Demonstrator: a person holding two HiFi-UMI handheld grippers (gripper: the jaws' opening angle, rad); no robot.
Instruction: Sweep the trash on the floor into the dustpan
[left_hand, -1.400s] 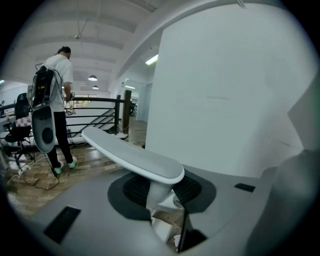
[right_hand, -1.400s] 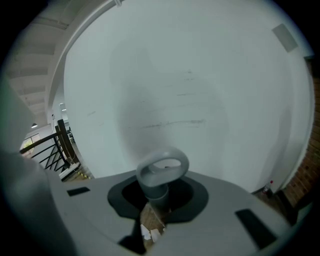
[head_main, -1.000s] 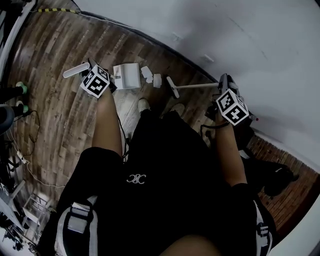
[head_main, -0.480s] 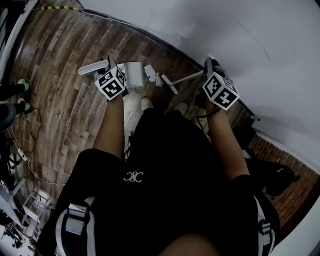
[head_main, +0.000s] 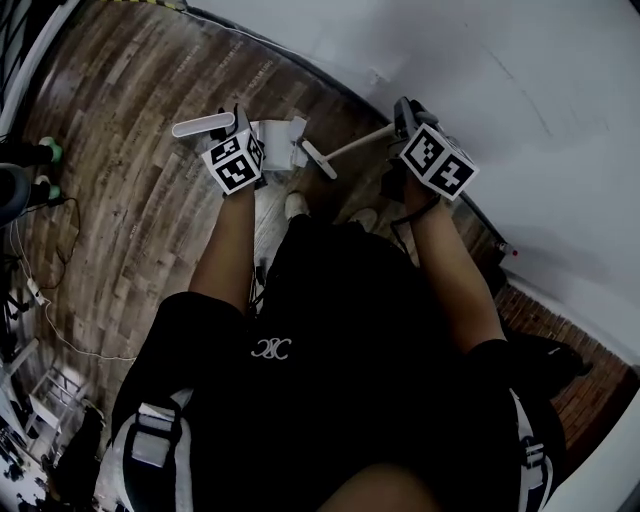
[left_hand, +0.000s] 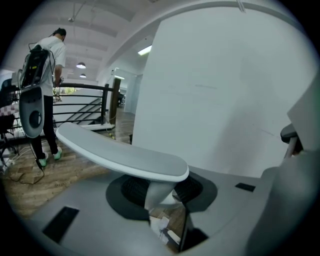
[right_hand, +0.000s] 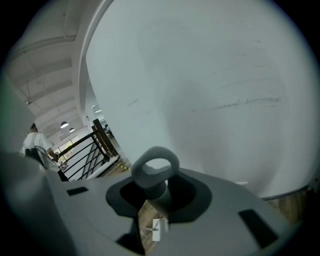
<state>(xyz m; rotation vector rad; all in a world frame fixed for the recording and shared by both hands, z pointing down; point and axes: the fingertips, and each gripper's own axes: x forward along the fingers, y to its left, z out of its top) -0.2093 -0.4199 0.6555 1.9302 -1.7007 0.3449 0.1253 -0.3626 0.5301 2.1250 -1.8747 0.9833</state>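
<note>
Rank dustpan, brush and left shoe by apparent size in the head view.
1. dustpan: largest, though partly covered.
2. brush: nearly as long, but thin.
3. left shoe: smallest, only its toe shows.

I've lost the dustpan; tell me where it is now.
Head view, left of centre: the dustpan is ahead of the person's shoes, its handle clamped in the left tongs, the broom head just to its right.
</note>
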